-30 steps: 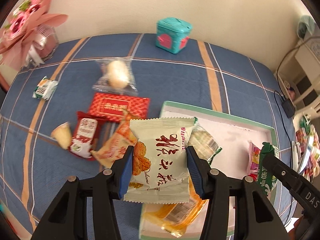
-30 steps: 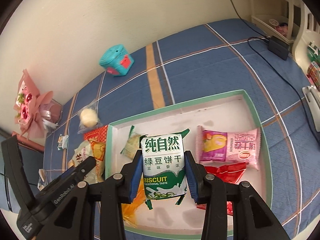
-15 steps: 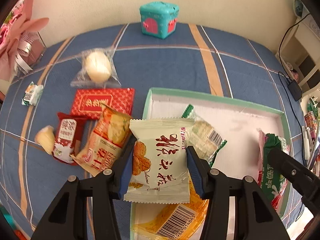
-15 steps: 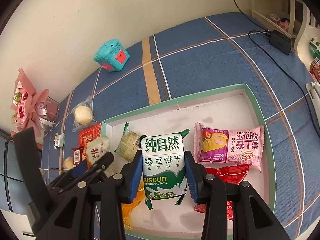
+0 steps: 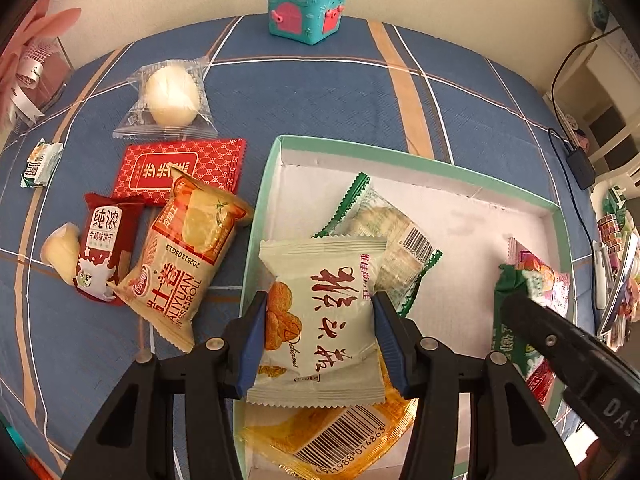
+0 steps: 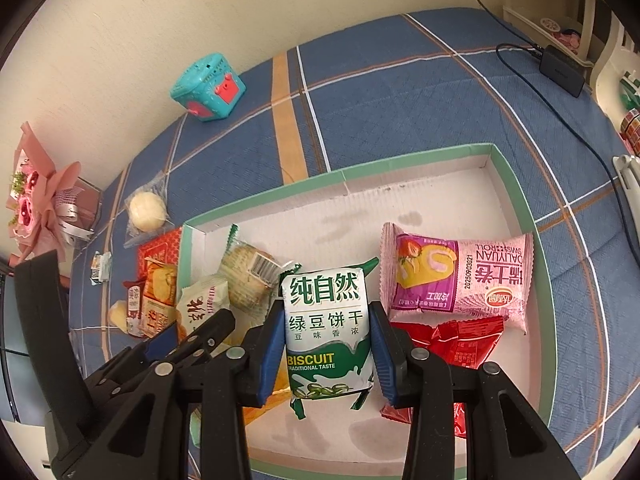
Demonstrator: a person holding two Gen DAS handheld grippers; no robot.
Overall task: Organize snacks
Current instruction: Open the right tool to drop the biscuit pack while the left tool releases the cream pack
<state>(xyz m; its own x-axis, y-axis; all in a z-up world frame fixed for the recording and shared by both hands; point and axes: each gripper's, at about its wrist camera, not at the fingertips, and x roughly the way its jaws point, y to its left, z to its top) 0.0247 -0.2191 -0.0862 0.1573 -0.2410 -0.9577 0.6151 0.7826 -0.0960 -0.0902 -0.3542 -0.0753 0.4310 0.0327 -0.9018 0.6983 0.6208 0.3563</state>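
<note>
Here, both tongs hang over the green-rimmed box (image 6: 416, 160). Left tongs (image 5: 320, 340) pinch a cream snack packet (image 5: 320, 320) above the box's near-left corner, over an orange packet (image 5: 332, 436) lying inside. Right tongs (image 6: 326, 346) pinch a green biscuit packet (image 6: 326, 332) above the box's middle; a pink roll packet (image 6: 460, 276) lies inside, just right. Outside the box's left wall: several loose snacks on the blue checked cloth (image 5: 300, 92).

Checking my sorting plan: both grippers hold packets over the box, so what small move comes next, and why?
Probably lower a little further and release. The left gripper clamps the cream packet and the right gripper clamps the green biscuit packet, both above the box floor.
</note>
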